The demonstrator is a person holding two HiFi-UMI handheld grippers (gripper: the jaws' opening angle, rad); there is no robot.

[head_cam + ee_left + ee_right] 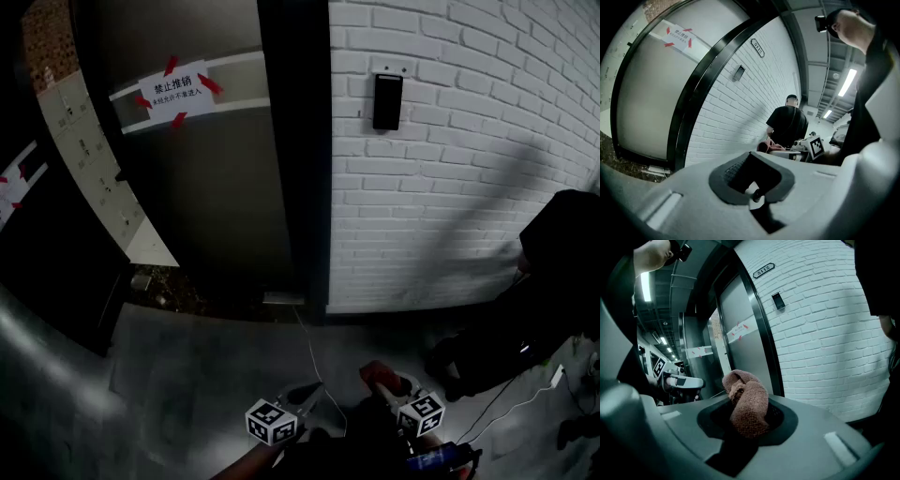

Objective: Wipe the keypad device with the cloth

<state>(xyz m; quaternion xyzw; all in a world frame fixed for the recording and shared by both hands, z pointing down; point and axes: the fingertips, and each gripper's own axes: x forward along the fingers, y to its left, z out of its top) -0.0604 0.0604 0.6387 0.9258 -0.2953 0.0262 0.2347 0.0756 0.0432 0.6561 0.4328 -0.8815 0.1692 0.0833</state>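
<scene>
The keypad device [387, 101] is a small black panel mounted high on the white brick wall [469, 169]. It also shows in the left gripper view as the keypad [738, 72] and in the right gripper view as the keypad [778, 300], far from both grippers. A brownish-red cloth [747, 404] is bunched between the jaws of my right gripper [747, 423], which is shut on it. In the head view the cloth [378, 374] and right gripper [386, 384] are low at the bottom. My left gripper [314, 394] is beside it, jaws together on nothing [752, 180].
A grey door with a taped paper sign [176, 91] stands left of the black door frame [291, 141]. A person in black [553, 281] crouches at the right by the wall. A thin cable [309, 347] runs across the grey floor. A room number plate [763, 270] hangs above the keypad.
</scene>
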